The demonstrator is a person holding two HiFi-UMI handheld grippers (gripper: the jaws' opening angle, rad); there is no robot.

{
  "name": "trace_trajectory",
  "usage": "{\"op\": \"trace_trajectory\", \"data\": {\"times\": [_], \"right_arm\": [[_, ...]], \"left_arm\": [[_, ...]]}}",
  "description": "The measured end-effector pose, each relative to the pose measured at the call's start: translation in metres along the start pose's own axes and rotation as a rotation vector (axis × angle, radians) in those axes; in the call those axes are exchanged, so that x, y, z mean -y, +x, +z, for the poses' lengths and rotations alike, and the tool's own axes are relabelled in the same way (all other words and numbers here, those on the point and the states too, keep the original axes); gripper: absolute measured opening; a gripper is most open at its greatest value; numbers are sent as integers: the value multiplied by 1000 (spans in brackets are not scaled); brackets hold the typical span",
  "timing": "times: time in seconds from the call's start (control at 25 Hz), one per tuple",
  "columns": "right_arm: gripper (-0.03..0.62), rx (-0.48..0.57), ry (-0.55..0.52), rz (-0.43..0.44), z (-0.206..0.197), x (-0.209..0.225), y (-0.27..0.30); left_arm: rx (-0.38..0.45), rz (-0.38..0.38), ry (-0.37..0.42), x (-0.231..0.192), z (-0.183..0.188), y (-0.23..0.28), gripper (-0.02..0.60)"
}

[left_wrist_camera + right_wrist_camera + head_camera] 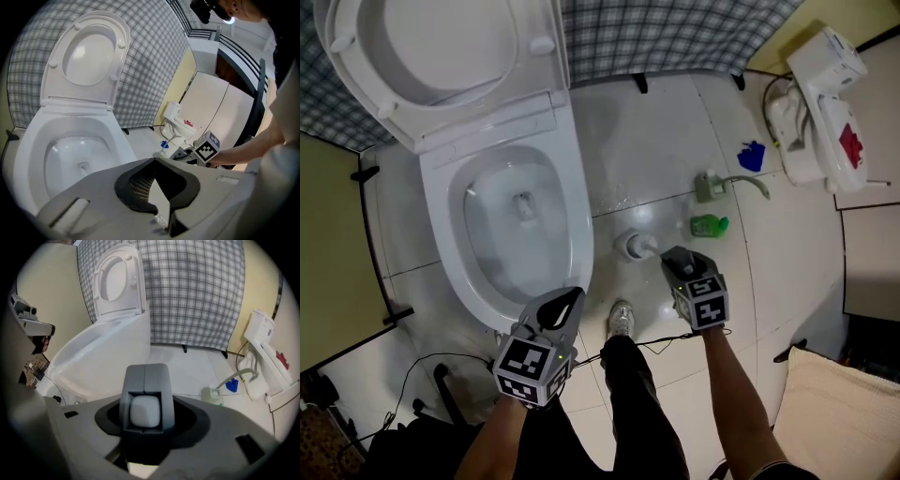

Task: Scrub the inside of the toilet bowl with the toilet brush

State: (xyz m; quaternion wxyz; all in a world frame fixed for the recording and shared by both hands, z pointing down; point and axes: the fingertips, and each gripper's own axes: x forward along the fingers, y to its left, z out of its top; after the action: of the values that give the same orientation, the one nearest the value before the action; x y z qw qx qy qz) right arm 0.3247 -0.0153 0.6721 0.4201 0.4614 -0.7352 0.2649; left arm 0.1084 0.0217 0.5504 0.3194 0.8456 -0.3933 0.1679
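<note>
Right gripper [668,254] pinches the toilet brush [145,411], which stands in its holder [628,247] at centre frame, beside the water-holding toilet bowl [582,234]. Left gripper [567,302] is pressed together, empty. The green bottle's [710,225] label is unreadable.

left gripper [566,302], right gripper [677,257]: grey, black-white marker cubes [530,366] | trousers [642,412]: dark | shoe [622,319]: white

White toilet brush [635,246] just beside the open toilet bowl [577,220].
</note>
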Motion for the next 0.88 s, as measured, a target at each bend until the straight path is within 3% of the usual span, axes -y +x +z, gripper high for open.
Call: {"op": "trace_trajectory", "data": {"times": [0.16, 0.44, 0.64, 0.88], "right_arm": [[227, 98, 34, -9, 33, 8, -50], [227, 381, 74, 6, 145, 1, -145], [225, 568, 110, 96, 221, -27, -204], [224, 649, 60, 196, 275, -79, -227]], "left_arm": [[26, 1, 8, -1, 25, -12, 8], [69, 56, 28, -15, 76, -43, 8], [103, 120, 28, -32, 106, -73, 8], [129, 175, 2, -56, 126, -99, 8]]}}
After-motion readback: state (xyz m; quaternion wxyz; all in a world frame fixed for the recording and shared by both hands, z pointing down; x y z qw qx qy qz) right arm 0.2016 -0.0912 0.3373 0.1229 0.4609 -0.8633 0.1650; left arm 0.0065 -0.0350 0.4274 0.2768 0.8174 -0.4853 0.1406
